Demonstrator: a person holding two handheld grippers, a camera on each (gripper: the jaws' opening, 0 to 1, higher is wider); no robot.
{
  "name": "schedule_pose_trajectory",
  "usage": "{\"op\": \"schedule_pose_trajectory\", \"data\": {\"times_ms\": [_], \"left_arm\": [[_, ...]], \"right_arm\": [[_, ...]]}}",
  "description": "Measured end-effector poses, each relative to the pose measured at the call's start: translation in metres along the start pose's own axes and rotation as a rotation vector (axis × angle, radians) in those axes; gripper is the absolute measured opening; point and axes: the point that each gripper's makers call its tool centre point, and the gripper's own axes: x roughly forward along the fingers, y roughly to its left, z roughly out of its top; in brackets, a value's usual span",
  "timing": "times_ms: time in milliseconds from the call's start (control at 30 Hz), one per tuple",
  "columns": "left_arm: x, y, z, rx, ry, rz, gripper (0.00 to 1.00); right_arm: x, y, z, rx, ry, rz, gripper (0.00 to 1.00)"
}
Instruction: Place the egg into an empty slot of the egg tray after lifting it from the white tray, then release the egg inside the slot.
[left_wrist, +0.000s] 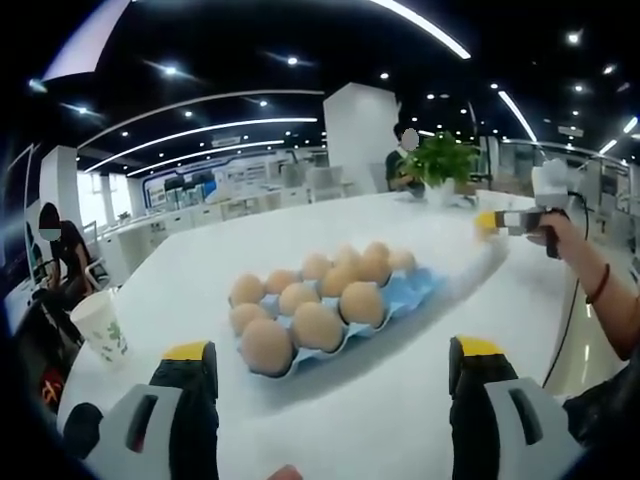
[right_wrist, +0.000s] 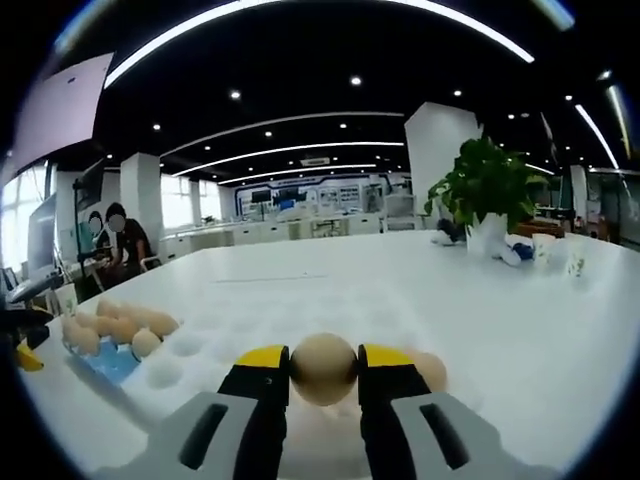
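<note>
Right gripper view shows the right gripper (right_wrist: 324, 375) closed on the egg (right_wrist: 323, 368) over the white tray (right_wrist: 215, 335). The left gripper (left_wrist: 330, 365) stands wide open, empty, near the blue egg tray (left_wrist: 418, 290). Too much squeeze may crack the shell

The premises were a large open-plan office with a dark ceiling (right_wrist: 330, 40) carrying long curved light strips (right_wrist: 300, 150) and small round spotlights (right_wrist: 356, 80). A broad white table (right_wrist: 520, 330) occupied the foreground. On it stood a leafy potted plant (right_wrist: 484, 180) in a white pot and, towards one edge, a paper cup (left_wrist: 101, 326) with a green print. A square white pillar (left_wrist: 360, 135) rose behind the table and a second pillar (right_wrist: 140, 205) stood near the bright windows (right_wrist: 180, 215). Rows of desks and glass partitions filled the far end. One person (right_wrist: 120, 245) sat at the side, another person (left_wrist: 400, 165) beyond the plant
</note>
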Motion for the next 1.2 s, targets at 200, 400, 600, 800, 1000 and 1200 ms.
{"op": "schedule_pose_trajectory", "data": {"times_ms": [200, 400, 600, 800, 1000, 1200], "left_arm": [[-0.003, 0.0, 0.001, 0.001, -0.007, 0.0, 0.98], [-0.003, -0.001, 0.002, 0.002, -0.01, -0.005, 0.98], [-0.004, 0.0, 0.003, 0.005, -0.012, -0.007, 0.98], [-0.005, -0.001, 0.001, 0.006, -0.01, -0.013, 0.98], [-0.006, 0.0, 0.001, 0.005, -0.013, -0.015, 0.99], [-0.007, -0.001, 0.001, 0.007, -0.015, -0.016, 0.99]], "right_arm": [[-0.001, 0.006, 0.003, -0.003, -0.005, 0.015, 0.28], [-0.001, 0.015, 0.005, -0.006, -0.007, 0.034, 0.27], [-0.002, 0.022, 0.007, -0.006, -0.007, 0.05, 0.28], [-0.004, 0.034, 0.005, 0.008, 0.0, 0.083, 0.28], [-0.005, 0.048, 0.002, 0.019, 0.006, 0.118, 0.28], [-0.007, 0.064, -0.002, 0.012, 0.018, 0.155, 0.28]]}}
